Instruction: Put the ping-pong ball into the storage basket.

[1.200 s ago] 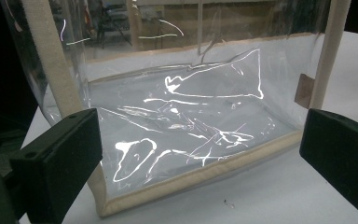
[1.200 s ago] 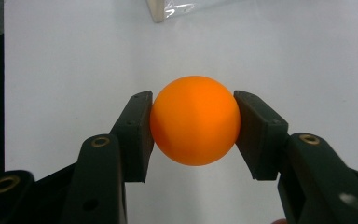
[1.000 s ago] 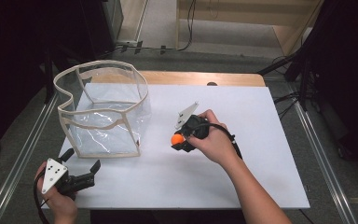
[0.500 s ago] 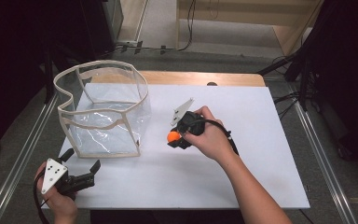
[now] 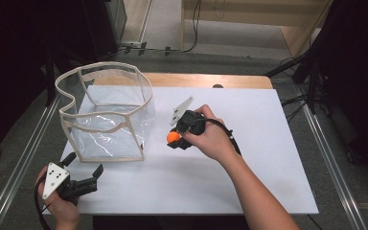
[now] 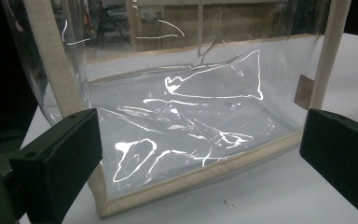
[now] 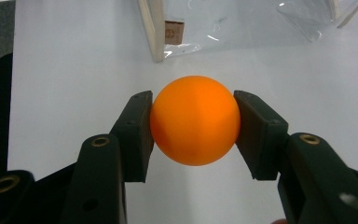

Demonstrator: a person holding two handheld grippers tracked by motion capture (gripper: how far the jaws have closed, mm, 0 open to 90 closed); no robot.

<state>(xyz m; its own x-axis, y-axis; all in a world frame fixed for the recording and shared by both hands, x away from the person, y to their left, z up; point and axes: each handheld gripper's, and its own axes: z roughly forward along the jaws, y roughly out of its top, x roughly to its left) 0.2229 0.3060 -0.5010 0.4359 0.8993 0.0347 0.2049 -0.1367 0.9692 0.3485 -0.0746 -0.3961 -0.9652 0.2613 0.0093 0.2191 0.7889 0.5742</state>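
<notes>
The white table (image 5: 249,158) lay under both claws. The clear bag (image 5: 106,115) with its cream trim stood open just ahead of the left claw (image 5: 84,178), whose jaws were spread wide with nothing between them, the bag's lower edge near them but apart. The right claw (image 5: 172,140), just to the bag's right, pinched an orange ball (image 7: 195,120) between both pads. The ball seemed slightly above the table, though that was hard to judge.
</notes>
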